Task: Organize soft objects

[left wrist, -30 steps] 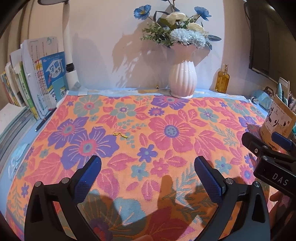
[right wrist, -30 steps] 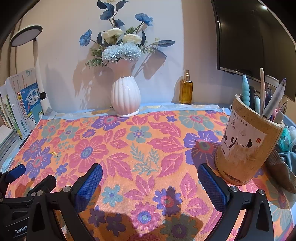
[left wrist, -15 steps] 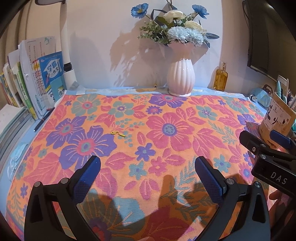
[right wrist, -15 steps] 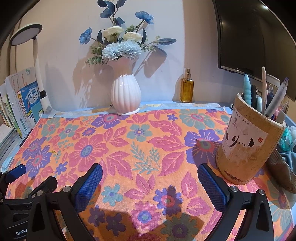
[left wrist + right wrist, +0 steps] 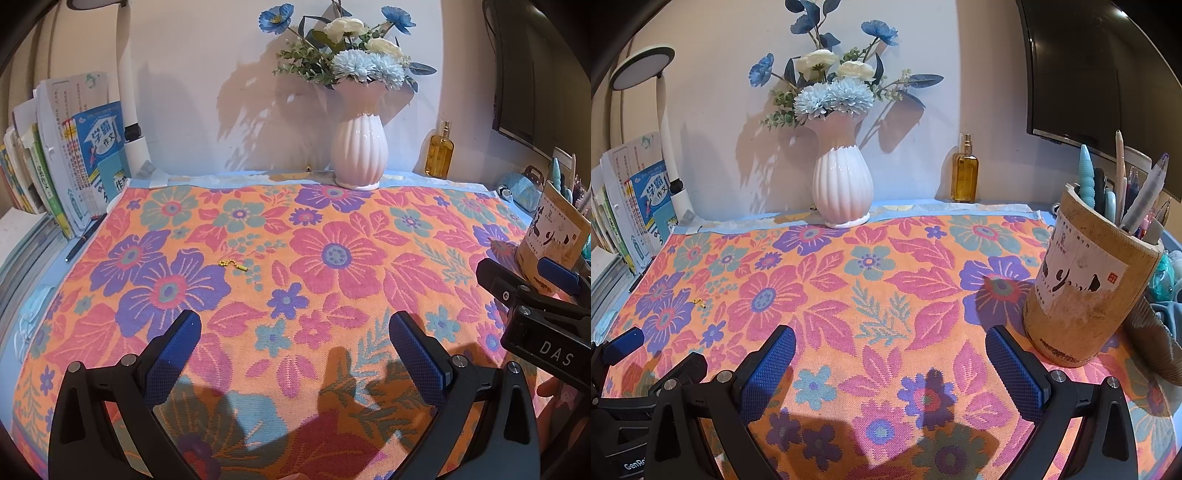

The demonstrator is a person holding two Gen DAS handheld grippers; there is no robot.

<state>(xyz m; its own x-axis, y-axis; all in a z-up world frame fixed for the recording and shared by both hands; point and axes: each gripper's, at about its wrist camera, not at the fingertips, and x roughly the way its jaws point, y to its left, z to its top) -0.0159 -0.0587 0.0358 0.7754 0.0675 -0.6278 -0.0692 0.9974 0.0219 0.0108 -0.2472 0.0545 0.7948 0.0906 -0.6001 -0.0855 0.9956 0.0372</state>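
Observation:
A floral orange towel (image 5: 332, 280) with pink and purple flowers lies spread flat over the desk; it also shows in the right wrist view (image 5: 871, 295). My left gripper (image 5: 295, 332) is open and empty, hovering above the towel's near part. My right gripper (image 5: 890, 347) is open and empty above the towel's near right part, just left of a pen holder. The right gripper also shows at the right edge of the left wrist view (image 5: 532, 291). A small yellow bead chain (image 5: 232, 264) lies on the towel left of centre.
A white vase of flowers (image 5: 358, 147) and an amber bottle (image 5: 438, 153) stand at the back wall. Books (image 5: 74, 170) and a lamp post (image 5: 129, 110) stand at the left. A bamboo pen holder (image 5: 1086, 291) stands on the towel's right side. A dark monitor (image 5: 1100, 74) hangs at right.
Both grippers have drifted slightly, so the scene sits a little lower and closer in the views. Both stay open and empty; the towel has not moved.

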